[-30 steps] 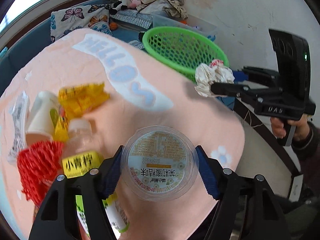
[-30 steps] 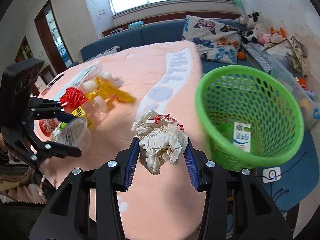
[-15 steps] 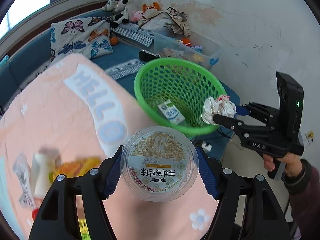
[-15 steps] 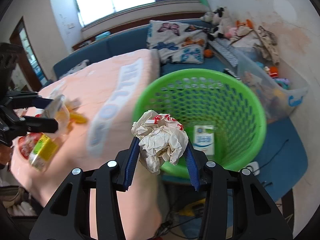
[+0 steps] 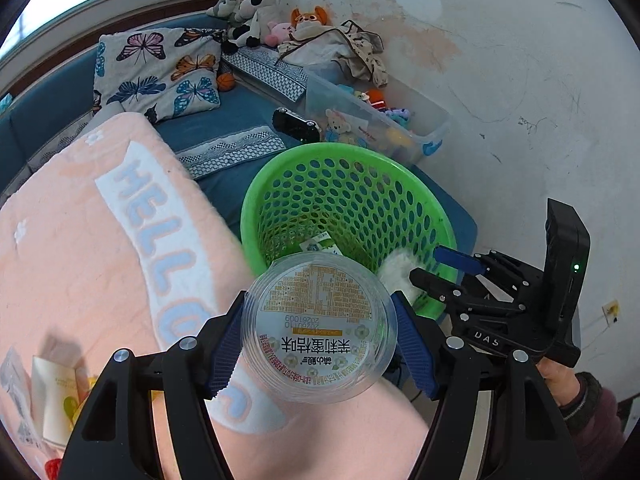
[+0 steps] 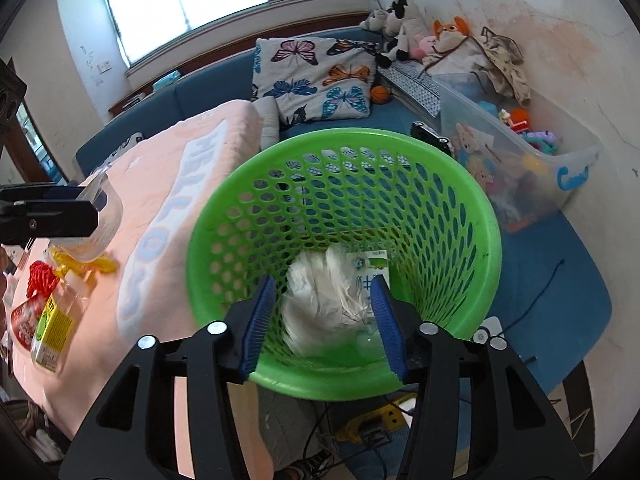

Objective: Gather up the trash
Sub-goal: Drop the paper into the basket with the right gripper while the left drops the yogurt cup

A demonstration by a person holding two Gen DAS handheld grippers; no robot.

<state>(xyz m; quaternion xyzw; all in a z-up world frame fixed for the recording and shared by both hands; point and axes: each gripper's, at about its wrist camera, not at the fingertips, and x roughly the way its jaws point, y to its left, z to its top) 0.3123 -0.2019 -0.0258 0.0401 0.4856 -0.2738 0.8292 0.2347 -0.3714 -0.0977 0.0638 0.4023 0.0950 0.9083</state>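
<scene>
R tool (image 6: 322,322) over green basket (image 6: 486,240), jaws opening; paper wad (image 6: 320,300) drops free. L tool (image 5: 318,344) clamps clear cup (image 5: 320,326) at near rim. Next: carry cup over basket, release.

"HELLO" is showing in pale blue on the pink blanket (image 5: 120,248), and "DAS" on the right gripper (image 5: 434,270).

- The green basket (image 6: 472,208) is open at the top, so a gripper can pass down into it.
- Inside the basket, a white paper ball (image 6: 320,304) and a small carton (image 6: 370,266) cover part of the bottom.
- Behind the basket stands a clear toy bin (image 6: 516,168) (very near its rim).
- Left of the basket, the pink blanket (image 6: 160,216) lies close.
</scene>
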